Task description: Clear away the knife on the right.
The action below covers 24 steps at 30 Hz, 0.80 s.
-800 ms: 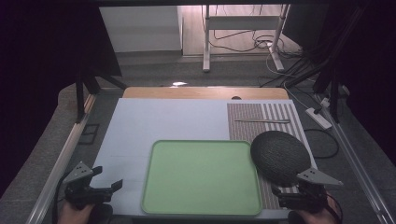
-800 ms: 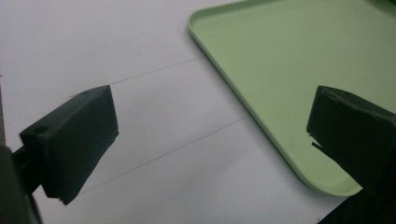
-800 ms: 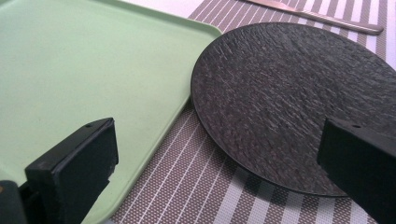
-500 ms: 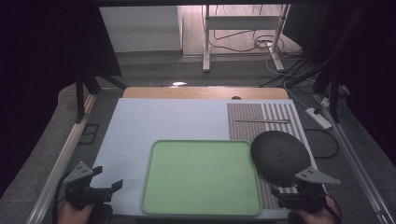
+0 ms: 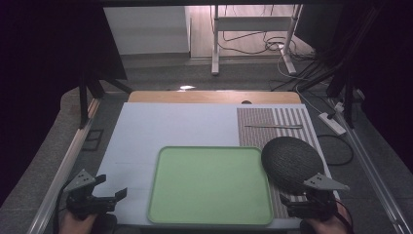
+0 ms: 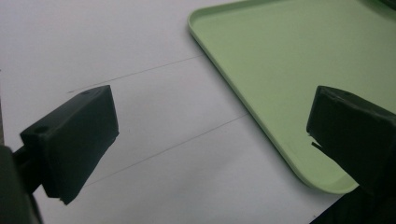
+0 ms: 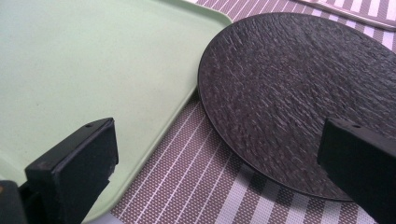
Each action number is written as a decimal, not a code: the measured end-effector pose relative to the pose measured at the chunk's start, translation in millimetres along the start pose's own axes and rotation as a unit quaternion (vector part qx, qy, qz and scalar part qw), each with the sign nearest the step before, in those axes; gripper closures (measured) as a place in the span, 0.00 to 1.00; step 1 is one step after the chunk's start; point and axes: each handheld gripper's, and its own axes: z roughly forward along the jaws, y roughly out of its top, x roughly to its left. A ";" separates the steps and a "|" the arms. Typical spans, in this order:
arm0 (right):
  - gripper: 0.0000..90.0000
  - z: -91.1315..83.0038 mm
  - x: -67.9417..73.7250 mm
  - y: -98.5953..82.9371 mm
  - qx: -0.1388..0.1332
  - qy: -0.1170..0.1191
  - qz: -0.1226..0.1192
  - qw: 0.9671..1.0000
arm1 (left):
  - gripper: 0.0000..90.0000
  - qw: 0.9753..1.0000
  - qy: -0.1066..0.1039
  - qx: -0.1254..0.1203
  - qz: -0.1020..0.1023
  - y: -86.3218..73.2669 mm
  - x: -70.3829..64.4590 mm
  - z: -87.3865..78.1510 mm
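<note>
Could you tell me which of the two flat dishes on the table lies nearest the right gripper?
The round dark plate, just ahead of the right gripper; the green tray is rectangular and sits mid-table.

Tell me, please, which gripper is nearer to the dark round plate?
The right gripper. It sits just below the plate, jaws open, at the plate's near edge. The left gripper is far across the green tray, at the table's left corner.

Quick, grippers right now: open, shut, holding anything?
Left gripper: open, holding nothing, over the white mat beside the green tray.
Right gripper: open, holding nothing, facing the black plate.
</note>
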 end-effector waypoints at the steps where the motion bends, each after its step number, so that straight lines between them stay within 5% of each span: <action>1: 0.00 0.4 0.0 0.2 0.002 0.000 0.000 1.000 | 0.02 1.000 0.000 0.000 0.000 0.0 0.0 0.0; 14: 0.00 1.8 -2.2 5.5 -0.011 -0.004 -0.005 1.000 | 0.02 1.000 0.003 0.002 0.000 0.4 -0.4 0.8; 24: 0.00 7.4 -8.8 13.6 -0.019 -0.007 -0.032 0.999 | 0.02 1.000 0.007 0.005 -0.004 0.6 0.0 1.4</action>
